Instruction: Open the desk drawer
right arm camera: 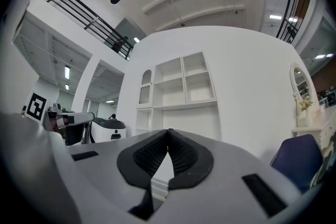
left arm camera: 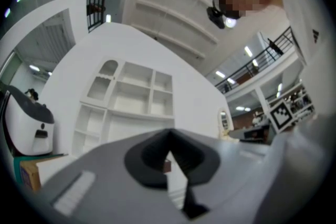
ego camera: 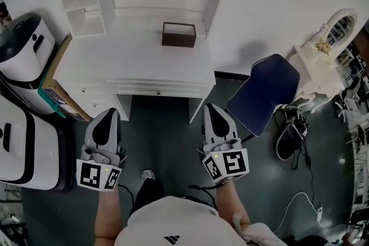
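A white desk [ego camera: 138, 60] with a shelf unit on top stands ahead of me. Its shallow drawer [ego camera: 173, 89] runs along the front edge, closed, with a small knob [ego camera: 158, 91]. A dark brown box [ego camera: 179, 34] sits on the desktop. My left gripper [ego camera: 110, 111] hangs over the floor, short of the desk's left front. My right gripper [ego camera: 209, 106] hovers just off the right front corner. Neither touches the desk. In the left gripper view the left gripper [left arm camera: 169, 132] has its pads together with nothing between them. The right gripper [right arm camera: 168, 131] looks the same, facing the shelves [right arm camera: 178, 86].
A blue chair [ego camera: 264, 92] stands right of the desk. A white ornate mirror stand [ego camera: 328, 49] and cables lie further right. White machines [ego camera: 23, 49] and a cardboard box [ego camera: 57, 89] crowd the left. The person's legs are below the grippers.
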Available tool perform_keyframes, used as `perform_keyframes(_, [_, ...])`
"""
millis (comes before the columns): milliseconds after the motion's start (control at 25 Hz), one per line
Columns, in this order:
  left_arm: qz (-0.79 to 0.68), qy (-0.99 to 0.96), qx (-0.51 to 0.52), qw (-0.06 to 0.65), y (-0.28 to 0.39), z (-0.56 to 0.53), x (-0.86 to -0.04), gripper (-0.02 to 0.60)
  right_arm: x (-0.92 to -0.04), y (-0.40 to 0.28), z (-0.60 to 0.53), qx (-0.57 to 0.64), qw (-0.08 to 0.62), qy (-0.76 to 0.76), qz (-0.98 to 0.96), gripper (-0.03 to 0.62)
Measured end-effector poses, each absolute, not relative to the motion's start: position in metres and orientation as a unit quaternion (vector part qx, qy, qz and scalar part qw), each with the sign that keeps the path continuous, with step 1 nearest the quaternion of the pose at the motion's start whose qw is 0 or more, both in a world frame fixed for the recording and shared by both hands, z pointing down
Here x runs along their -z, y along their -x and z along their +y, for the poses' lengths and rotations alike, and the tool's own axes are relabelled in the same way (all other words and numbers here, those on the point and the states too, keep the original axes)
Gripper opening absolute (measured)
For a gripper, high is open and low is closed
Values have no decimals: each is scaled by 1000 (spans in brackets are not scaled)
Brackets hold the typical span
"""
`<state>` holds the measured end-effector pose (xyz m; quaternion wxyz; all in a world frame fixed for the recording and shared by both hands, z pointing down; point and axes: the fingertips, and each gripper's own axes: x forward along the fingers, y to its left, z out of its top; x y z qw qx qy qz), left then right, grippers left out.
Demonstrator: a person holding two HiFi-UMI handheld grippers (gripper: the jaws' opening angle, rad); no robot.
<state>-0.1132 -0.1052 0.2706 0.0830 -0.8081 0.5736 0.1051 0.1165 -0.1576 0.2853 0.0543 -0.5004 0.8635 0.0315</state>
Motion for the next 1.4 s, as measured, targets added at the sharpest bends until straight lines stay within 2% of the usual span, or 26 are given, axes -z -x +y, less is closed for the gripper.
perform_keyframes(520, [534,836,-105,68,173,-198,-280,5,-303,-53,-232,-18,33,531,847,2])
perform_keyframes(960, [504,857,-97,35,182,-249,-307,6,-348,-33,-274,33,-4,546,837,2])
perform_keyframes(1400, [478,874,-84,3,177,-274,-340,6,-428,-23,-298,135,-60,547,824,2])
